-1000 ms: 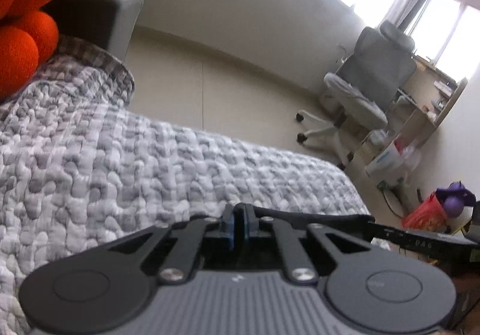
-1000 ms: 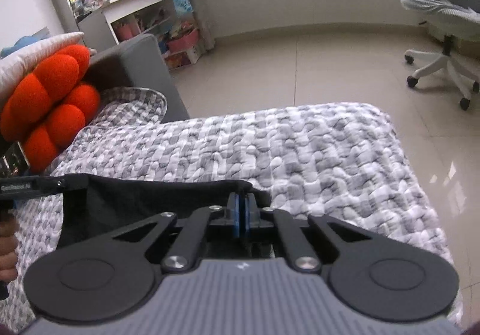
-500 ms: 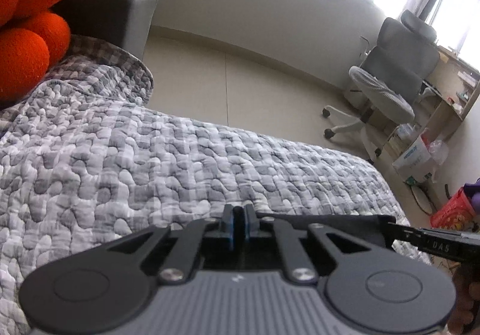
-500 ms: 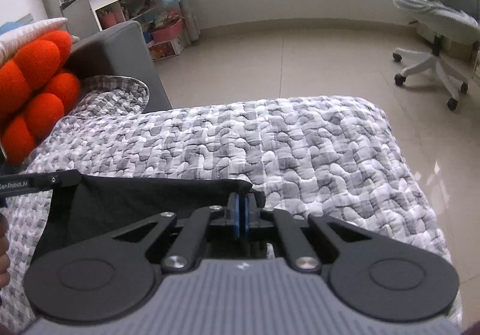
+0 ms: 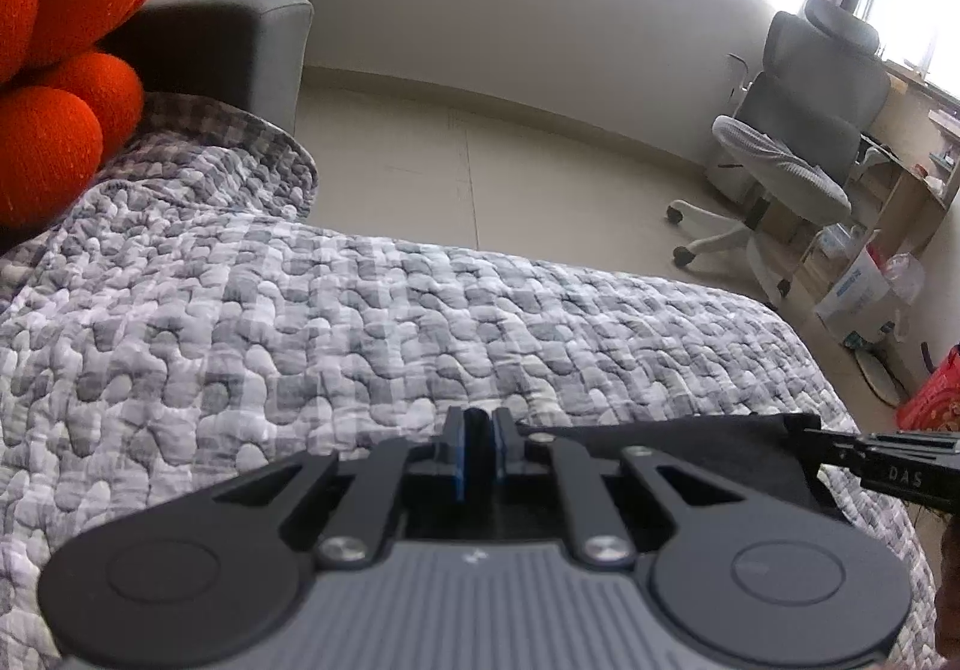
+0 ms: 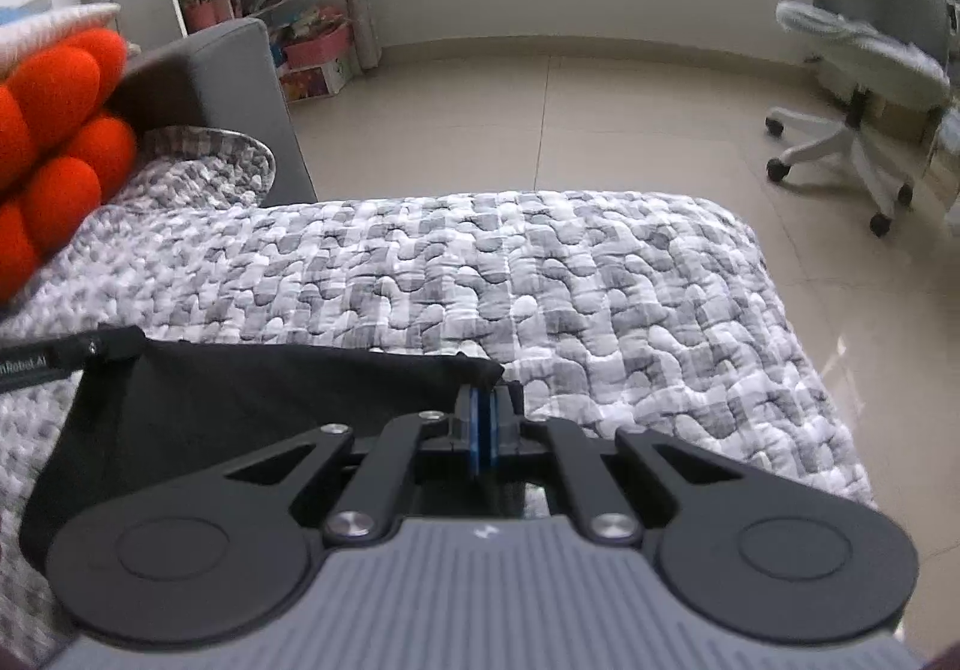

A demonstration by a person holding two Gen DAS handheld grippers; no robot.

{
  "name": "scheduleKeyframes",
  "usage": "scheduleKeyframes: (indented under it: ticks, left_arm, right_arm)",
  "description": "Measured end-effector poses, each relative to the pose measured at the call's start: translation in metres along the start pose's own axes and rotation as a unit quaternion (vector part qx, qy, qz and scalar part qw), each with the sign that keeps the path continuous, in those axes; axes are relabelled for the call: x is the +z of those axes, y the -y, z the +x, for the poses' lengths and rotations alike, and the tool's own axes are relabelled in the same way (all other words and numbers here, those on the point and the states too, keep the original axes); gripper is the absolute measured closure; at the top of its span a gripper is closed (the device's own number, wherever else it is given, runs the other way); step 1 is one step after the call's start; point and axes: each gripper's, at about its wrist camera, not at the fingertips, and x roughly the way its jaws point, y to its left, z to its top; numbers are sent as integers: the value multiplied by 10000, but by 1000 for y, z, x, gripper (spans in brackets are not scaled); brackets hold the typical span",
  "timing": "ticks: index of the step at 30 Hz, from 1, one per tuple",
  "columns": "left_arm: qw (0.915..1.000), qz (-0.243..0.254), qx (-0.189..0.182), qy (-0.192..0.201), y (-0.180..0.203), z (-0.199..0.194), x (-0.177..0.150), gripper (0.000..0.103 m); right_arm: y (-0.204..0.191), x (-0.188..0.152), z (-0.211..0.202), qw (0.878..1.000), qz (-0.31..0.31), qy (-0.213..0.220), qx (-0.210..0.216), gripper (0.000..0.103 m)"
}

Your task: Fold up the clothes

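Already my right hand-held gripper (image 6: 483, 418) had its blue pads pressed together on one upper corner of the black garment (image 6: 252, 400), which sagged between my two tools over the quilted grey-and-white bedspread (image 6: 540, 274). From the right wrist view the cloth spread away to the left of the closed jaws, its top edge running straight across to my left hand-held gripper (image 6: 117, 346), whose fingertip met the far corner there. Whether the garment's lower part touched the bedspread I could not tell, because the tool's own body hid it.

From the left wrist view my left hand-held gripper (image 5: 478, 445) showed its jaws nearly together with a thin dark gap between the blue pads; they looked clamped on the garment's corner, though the cloth inside the gap was hard to make out. The black garment (image 5: 672, 439) stretched off to the right of that tool as a narrow taut band, ending at the tip of my right hand-held gripper (image 5: 840, 445) near the bed's right edge. So the garment hung just in front of and between both tools, held by its two top corners.

Beyond it the bedspread lay bare up to an orange knotted cushion (image 5: 60, 69) at the left, against a grey sofa arm (image 5: 240, 39). A grey office chair (image 5: 804, 129) stood well apart on the tiled floor (image 6: 600, 117).
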Motion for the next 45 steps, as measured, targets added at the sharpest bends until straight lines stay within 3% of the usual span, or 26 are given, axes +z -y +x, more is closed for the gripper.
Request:
scheduleKeyframes:
  ticks: [3,5,6,12,18,27,33,40,45]
  left_arm:
    - [9996,-250,-93,-33,-7,-4,3,81]
    - [9994,-338,-73,47,-14,-11,6,65]
    - [9993,-351,-13,119,-16,-15,7,64]
    - [9985,-442,53,318,-27,-36,8,64]
    - [9996,-222,1,168,-7,-48,-4,64]
    - [9998,-24,-190,-72,27,-52,-28,64]
    - [9995,-2,10,-311,31,-46,-38,64]
    - [9983,-30,205,-545,35,-35,-48,64]
    - [9982,-104,247,-539,34,-37,-47,64]
  right_arm:
    - [3,0,0,10000,33,-62,45,95]
    - [5,0,-2,9999,38,-77,62,93]
    - [6,0,-3,10000,47,-61,42,90]
    - [15,3,-23,9995,228,183,-106,90]
    - [6,-3,-42,9993,103,295,208,90]
    - [-23,-20,-51,9968,-356,52,710,90]
    - [-30,-25,-48,9964,-513,-179,655,89]
    - [-35,-37,-26,9937,-702,-754,442,88]
    - [-36,-36,-27,9937,-691,-791,398,88]
